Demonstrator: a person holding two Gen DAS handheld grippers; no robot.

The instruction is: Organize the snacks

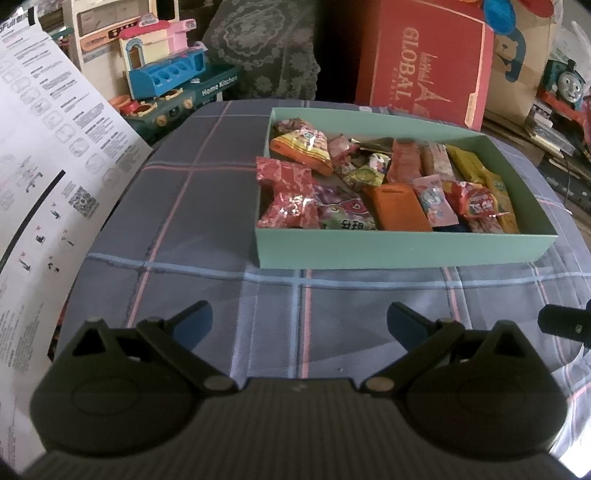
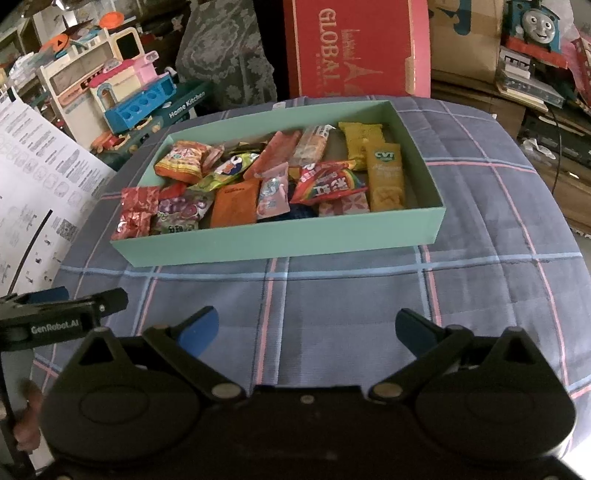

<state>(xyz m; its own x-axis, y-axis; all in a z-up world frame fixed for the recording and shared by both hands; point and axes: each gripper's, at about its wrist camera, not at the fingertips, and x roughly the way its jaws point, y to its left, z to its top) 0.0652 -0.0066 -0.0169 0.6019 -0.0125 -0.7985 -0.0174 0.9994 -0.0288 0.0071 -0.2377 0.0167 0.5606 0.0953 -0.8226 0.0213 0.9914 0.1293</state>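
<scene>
A shallow mint-green box (image 1: 399, 247) (image 2: 280, 240) sits on a grey plaid cloth (image 1: 207, 229) and holds several wrapped snacks. Among them are a red foil pack (image 1: 288, 195) (image 2: 135, 212), an orange pack (image 1: 399, 208) (image 2: 236, 205), a rainbow candy bag (image 2: 332, 184) and a yellow bar (image 2: 384, 177). My left gripper (image 1: 299, 321) hovers open over bare cloth in front of the box, with nothing between its fingers. My right gripper (image 2: 306, 328) is likewise open and empty, short of the box's front wall. The left gripper's body (image 2: 62, 314) shows at the right wrist view's left edge.
A white printed sheet (image 1: 48, 155) (image 2: 40, 177) leans at the left. Toy kitchen pieces (image 1: 162, 74) (image 2: 125, 96), a red "GLOBAL" box (image 1: 424, 70) (image 2: 354, 48) and a toy train (image 1: 565, 81) (image 2: 535, 26) crowd behind the cloth. A hand (image 2: 27, 421) shows at lower left.
</scene>
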